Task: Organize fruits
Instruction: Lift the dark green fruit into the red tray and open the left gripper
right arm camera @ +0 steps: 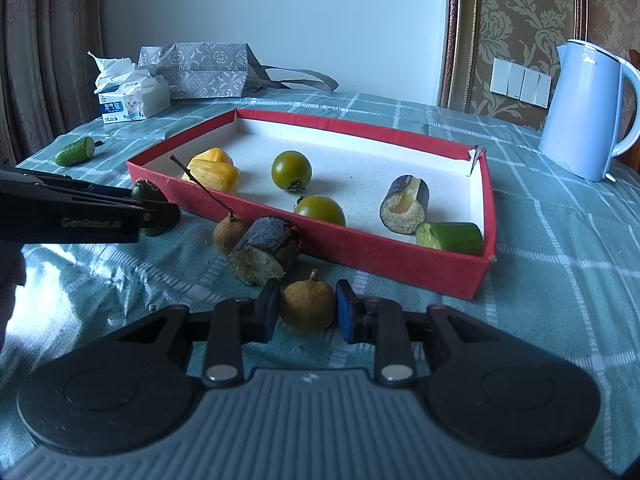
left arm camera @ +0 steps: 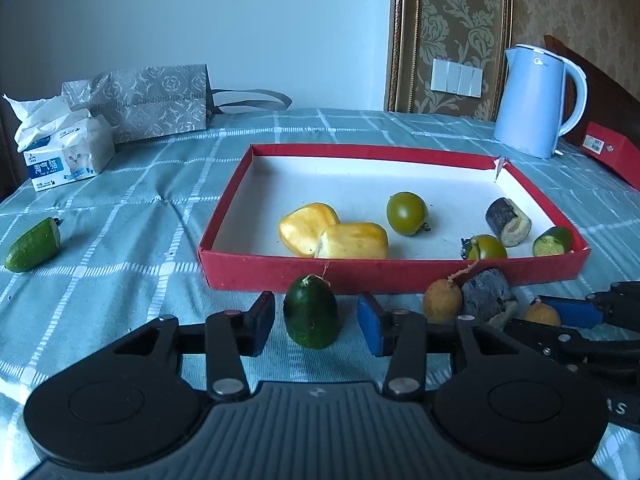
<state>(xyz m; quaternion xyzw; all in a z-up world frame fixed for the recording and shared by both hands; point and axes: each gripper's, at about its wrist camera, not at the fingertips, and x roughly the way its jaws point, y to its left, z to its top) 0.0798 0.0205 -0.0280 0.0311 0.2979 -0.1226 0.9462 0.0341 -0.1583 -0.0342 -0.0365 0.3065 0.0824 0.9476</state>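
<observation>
Left tongs (left arm camera: pixel 316 322) are spread wide with a cucumber stub (left arm camera: pixel 311 311) sitting right between the fingers, gaps on both sides, so nothing is gripped, it just rests on the tablecloth (left arm camera: pixel 120 240) in front of the red tray (left arm camera: pixel 392 270). Right tongs (right arm camera: pixel 307 311) are the same deal: open around a longan (right arm camera: pixel 307 307), which sits on the cloth between the pads, near both, but whether either pad touches it I can't tell. Just beyond that longan is a dark cane chunk (right arm camera: pixel 264 250) touching a second longan (right arm camera: pixel 229 232) with a long stem, both right up against the tray's near wall. Inside the tray: two yellow jackfruit pieces (left arm camera: pixel 332 236), two green tomatoes (left arm camera: pixel 407 213), another cane chunk (left arm camera: pixel 508 222) and a cucumber piece (left arm camera: pixel 554 241) in the right corner. One more cucumber piece (left arm camera: pixel 34 246) lies way off to the left on the cloth. Kettle (left arm camera: pixel 536 100), tissue pack (left arm camera: pixel 68 156) and a gift bag (left arm camera: pixel 148 100) are at the back.
</observation>
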